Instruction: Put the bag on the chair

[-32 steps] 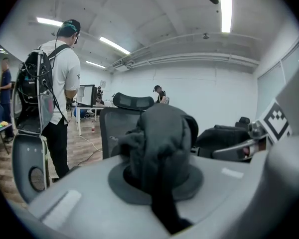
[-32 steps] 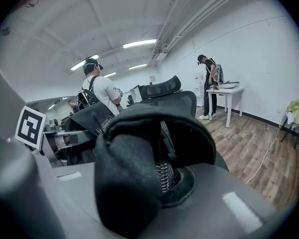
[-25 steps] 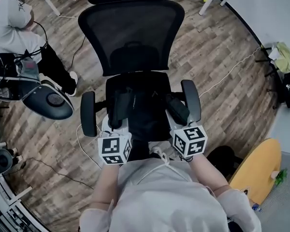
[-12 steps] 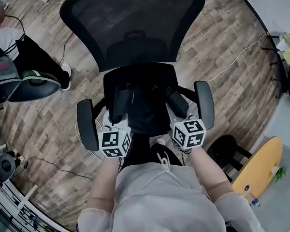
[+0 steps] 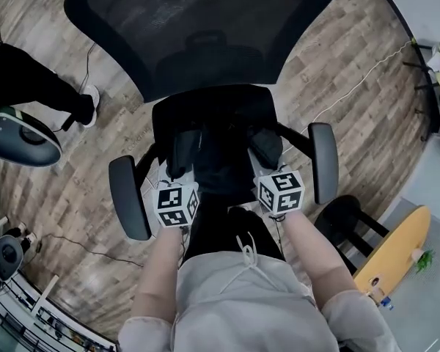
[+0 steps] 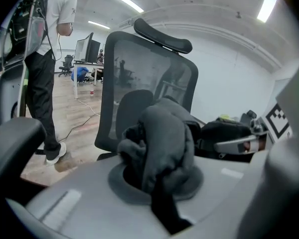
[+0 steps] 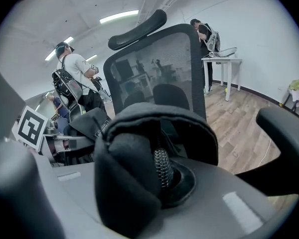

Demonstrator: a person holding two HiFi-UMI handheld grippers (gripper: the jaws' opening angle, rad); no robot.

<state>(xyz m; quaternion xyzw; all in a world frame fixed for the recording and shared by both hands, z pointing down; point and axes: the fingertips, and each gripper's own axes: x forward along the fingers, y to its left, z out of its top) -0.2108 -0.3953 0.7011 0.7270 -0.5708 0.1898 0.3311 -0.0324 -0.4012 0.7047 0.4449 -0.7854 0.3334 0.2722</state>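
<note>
Both claws are clamped on the bag [image 5: 218,160], one at each side. The left claw [image 6: 160,180] is pinched shut on a bunched fold of soft dark fabric. The right claw [image 7: 154,183] is shut on a thick padded edge with a zipper coil showing in the pinch.

The bag hangs between them just over the front of the seat [image 5: 213,103] of the chair [image 5: 205,28], inside the two armrests [image 5: 128,196]. Black on black, so I can't tell if the bottom is touching the seat yet.

Handling, as a judgement:
- Soft and floppy. It folds wherever it's pinched, so no stiff edge to push against.
- Looks light to moderate, and the fabric shows no sign of slipping in either grip.
- Not fragile as far as visible; contents unknown.
- Best holds are the reinforced bits: padded rim, zipper seam or strap. Thin cloth would just stretch and sag.
- Two-point carry keeps it from swinging. It will slump when let go, so lower it fully onto the seat first.

Versus a second ago:
- The chair sits higher and larger in the head view, with the backrest at the top edge.
- Claws and bag have moved forward, further in over the seat.
- Both grips are unchanged.
- Of the bystander [image 5: 29,79] on the left, only legs show now.
</note>
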